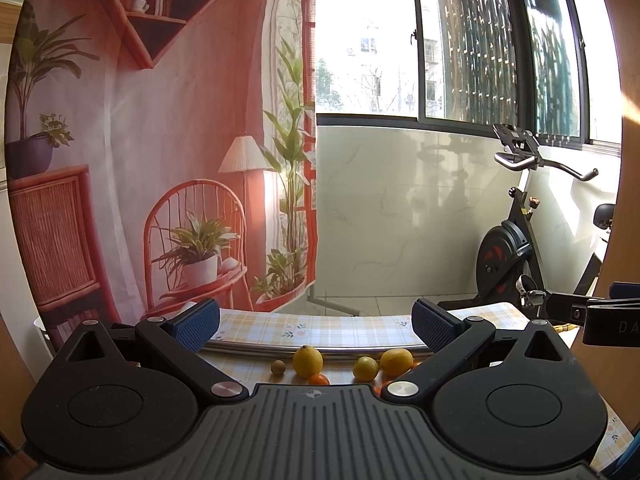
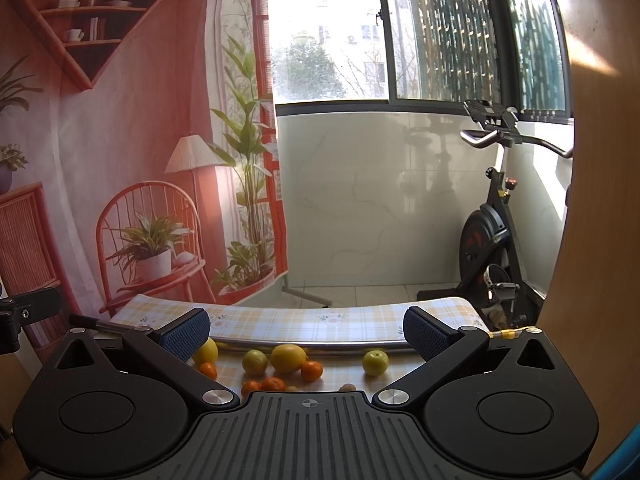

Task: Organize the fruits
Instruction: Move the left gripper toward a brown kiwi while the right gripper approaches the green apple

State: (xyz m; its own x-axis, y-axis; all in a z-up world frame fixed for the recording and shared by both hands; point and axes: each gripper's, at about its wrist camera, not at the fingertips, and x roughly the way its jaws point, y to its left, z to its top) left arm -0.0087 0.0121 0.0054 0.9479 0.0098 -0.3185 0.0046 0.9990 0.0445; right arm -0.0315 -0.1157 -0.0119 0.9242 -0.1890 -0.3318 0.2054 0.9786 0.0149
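The only container-like thing is a metal rim [image 2: 312, 345] curving across the counter [image 2: 304, 322] just behind the fruit; whether it belongs to a tray or bowl cannot be told, and nothing can be seen inside it.

The counter wears a yellow-and-white checked cloth with small flower prints. Behind it at 10 o'clock hangs a printed backdrop [image 2: 120, 140] of a reddish room with a chair, lamp and plants. At 12 o'clock is a white marble-look wall below a bright window [image 2: 328, 32]; at 2 o'clock stands an exercise bike [image 2: 492, 232].

The fruit lies loose on the cloth, in front of the rim. In the right wrist view, a lemon [image 2: 289, 357] sits at the middle, a yellow-green fruit [image 2: 255, 361] touching it at 9 o'clock and a tangerine [image 2: 311, 371] just beside it at 4 o'clock. Another lemon [image 2: 207, 351] is partly hidden behind the left finger, with a small tangerine [image 2: 208, 370] below it. A green-yellow apple [image 2: 375, 362] sits apart at 3 o'clock. Two more tangerines [image 2: 264, 385] and two small brown fruits [image 2: 347, 388] peek over the gripper body.

In the left wrist view, a lemon [image 1: 307, 361] stands on end, a small brown fruit [image 1: 278, 367] at its 9 o'clock and a tangerine [image 1: 319, 379] at 5 o'clock; a second lemon [image 1: 396, 361] and a yellow-green fruit [image 1: 365, 368] touch further right.

The left gripper [image 1: 316, 324] has its fingers spread wide and grips nothing. The right gripper [image 2: 306, 332] is likewise wide apart and empty.
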